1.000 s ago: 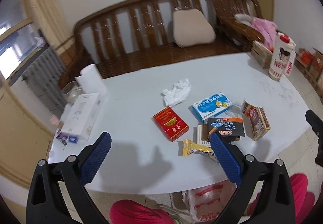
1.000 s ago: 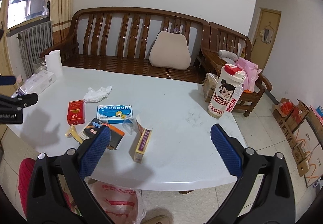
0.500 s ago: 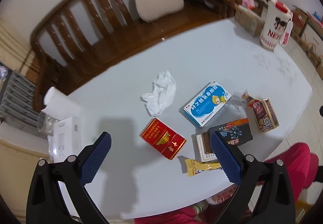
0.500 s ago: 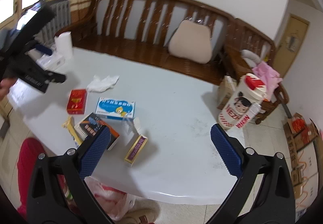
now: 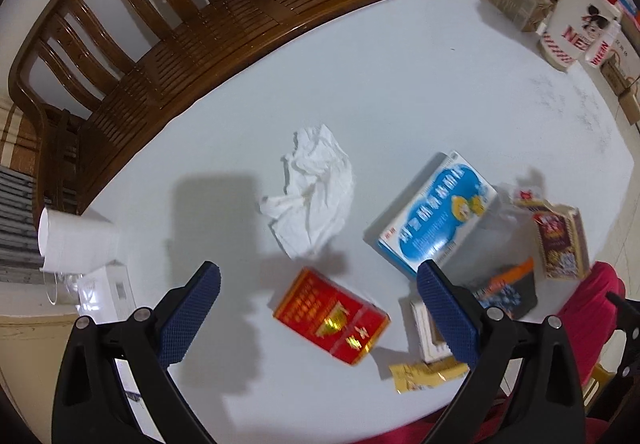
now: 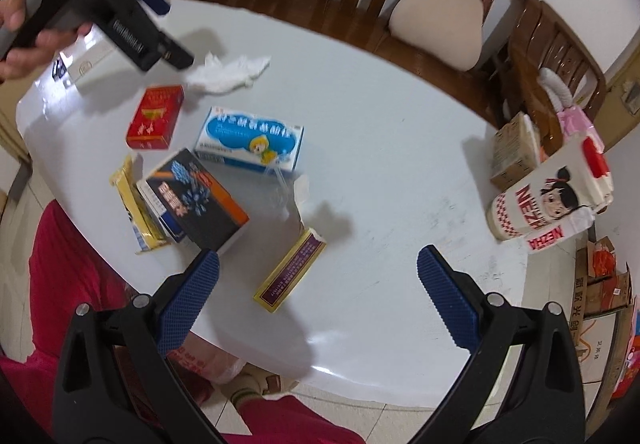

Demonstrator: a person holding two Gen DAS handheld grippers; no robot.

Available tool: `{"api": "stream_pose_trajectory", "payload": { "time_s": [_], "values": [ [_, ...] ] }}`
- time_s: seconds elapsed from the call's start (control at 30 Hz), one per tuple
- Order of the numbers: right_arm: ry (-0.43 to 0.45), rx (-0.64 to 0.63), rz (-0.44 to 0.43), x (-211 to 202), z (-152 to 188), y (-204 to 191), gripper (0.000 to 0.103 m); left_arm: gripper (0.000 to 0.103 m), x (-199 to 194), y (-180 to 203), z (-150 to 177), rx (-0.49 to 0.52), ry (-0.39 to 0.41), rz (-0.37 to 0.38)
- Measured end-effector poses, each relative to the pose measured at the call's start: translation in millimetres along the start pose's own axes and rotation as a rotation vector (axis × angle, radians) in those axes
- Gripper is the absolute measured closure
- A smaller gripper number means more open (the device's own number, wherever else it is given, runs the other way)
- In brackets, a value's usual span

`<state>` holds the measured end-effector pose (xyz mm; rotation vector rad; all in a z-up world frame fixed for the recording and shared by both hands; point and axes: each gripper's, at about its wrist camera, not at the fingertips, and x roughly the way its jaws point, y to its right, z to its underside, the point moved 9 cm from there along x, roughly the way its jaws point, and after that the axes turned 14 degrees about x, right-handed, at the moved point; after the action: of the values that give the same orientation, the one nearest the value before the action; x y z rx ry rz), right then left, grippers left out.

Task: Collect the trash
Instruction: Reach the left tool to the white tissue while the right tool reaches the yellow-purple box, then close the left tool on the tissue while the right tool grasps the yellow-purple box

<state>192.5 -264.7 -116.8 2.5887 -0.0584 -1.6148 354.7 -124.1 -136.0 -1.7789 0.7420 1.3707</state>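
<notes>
Trash lies on a white table (image 5: 420,84): a crumpled white tissue (image 5: 314,196) (image 6: 228,74), a red box (image 5: 332,316) (image 6: 154,116), a blue-and-white box (image 5: 438,216) (image 6: 250,138), a black-and-orange box (image 6: 196,198) on a white box, a yellow wrapper (image 5: 428,376) (image 6: 134,204) and a purple-and-yellow carton (image 6: 290,270) (image 5: 560,240). My left gripper (image 5: 320,316) hangs open above the red box, empty. My right gripper (image 6: 318,298) stands open over the near table edge beside the purple carton, empty.
A Nezha-printed tub (image 6: 548,196) and a cardboard box (image 6: 514,152) stand at the table's right end. A paper roll (image 5: 76,240) and white box (image 5: 106,292) sit at the left end. A wooden bench (image 5: 192,28) with a beige cushion (image 6: 440,28) runs behind. A plastic bag (image 6: 204,360) hangs below the edge.
Both grippers have risen and tilted downward over the table. The left one has come closer above the red box and tissue. Both have stayed open and empty.
</notes>
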Motion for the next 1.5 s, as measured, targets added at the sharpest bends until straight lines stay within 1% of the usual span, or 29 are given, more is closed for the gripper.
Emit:
{"api": "stream_pose_trajectory", "payload": {
  "time_s": [0.07,0.17,0.33,0.43,0.57,0.77,0.87,0.9,0.93,1.0,1.03,1.07,1.1,1.13,1.2,1.27,1.3,1.37,1.4,1.43,1.47,1.5],
  "values": [
    [-0.024,0.004,-0.003,6.7,-0.5,0.8,0.006,0.007,7.1,-4.4,-5.4,0.003,-0.009,0.002],
    [-0.071,0.021,-0.031,17.2,1.8,0.7,0.006,0.007,19.0,-9.2,-11.9,-0.001,-0.026,0.017],
    [-0.118,0.017,-0.029,32.8,5.1,-0.8,0.006,0.007,40.8,-13.7,-20.2,0.004,-0.055,0.035],
    [-0.158,0.028,-0.052,42.6,8.6,-3.2,0.006,0.007,51.0,-15.3,-22.3,0.010,-0.069,0.043],
    [-0.181,0.025,-0.052,52.5,11.4,-5.9,0.006,0.007,62.0,-18.4,-23.2,-0.005,-0.077,0.067],
    [-0.219,0.066,-0.072,69.8,15.9,-1.7,0.006,0.007,75.6,-23.8,-26.0,-0.025,-0.083,0.091],
    [-0.230,0.076,-0.079,77.0,15.3,-1.9,0.007,0.007,83.0,-27.0,-28.3,-0.019,-0.076,0.079],
    [-0.234,0.077,-0.083,78.5,15.4,-2.4,0.010,0.007,84.6,-26.2,-28.5,-0.015,-0.073,0.076],
    [-0.240,0.077,-0.087,80.9,15.8,-3.0,0.012,0.008,86.5,-26.7,-31.0,-0.009,-0.065,0.076],
    [-0.252,0.080,-0.088,84.4,17.5,-5.9,0.012,0.012,89.0,-25.0,-32.9,0.004,-0.053,0.060],
    [-0.255,0.080,-0.088,86.5,17.8,-6.0,0.013,0.013,91.2,-23.9,-33.4,0.007,-0.057,0.065],
    [-0.261,0.079,-0.088,89.0,18.9,-6.4,0.013,0.019,93.0,-22.2,-34.1,0.007,-0.055,0.077],
    [-0.264,0.079,-0.087,90.5,19.1,-6.2,0.018,0.023,95.1,-20.0,-34.7,0.000,-0.050,0.102],
    [-0.268,0.078,-0.086,92.9,19.4,-6.2,0.029,0.023,97.0,-18.6,-34.8,-0.003,-0.053,0.120],
    [-0.288,0.082,-0.089,98.6,21.9,-6.8,0.040,0.023,102.2,-18.8,-35.0,-0.009,-0.061,0.133],
    [-0.303,0.086,-0.095,102.3,24.5,-5.7,0.042,0.029,106.2,-18.0,-36.1,-0.006,-0.057,0.144],
    [-0.303,0.082,-0.088,104.5,25.0,-5.5,0.043,0.034,107.9,-15.4,-36.3,0.002,-0.052,0.160],
    [-0.303,0.072,-0.080,108.1,26.2,-4.7,0.052,0.035,111.8,-13.1,-34.7,-0.004,-0.065,0.169],
    [-0.311,0.074,-0.094,109.9,24.9,-5.3,0.061,0.037,114.3,-12.4,-33.1,-0.002,-0.077,0.170],
    [-0.318,0.082,-0.102,110.2,25.2,-4.8,0.067,0.040,115.7,-11.9,-31.8,0.000,-0.085,0.171],
    [-0.322,0.088,-0.109,111.1,26.1,-4.7,0.069,0.042,116.6,-13.5,-33.1,-0.002,-0.084,0.172],
    [-0.324,0.087,-0.110,111.3,27.3,-4.0,0.074,0.048,116.6,-13.5,-32.3,-0.007,-0.089,0.176]
  ]
}}
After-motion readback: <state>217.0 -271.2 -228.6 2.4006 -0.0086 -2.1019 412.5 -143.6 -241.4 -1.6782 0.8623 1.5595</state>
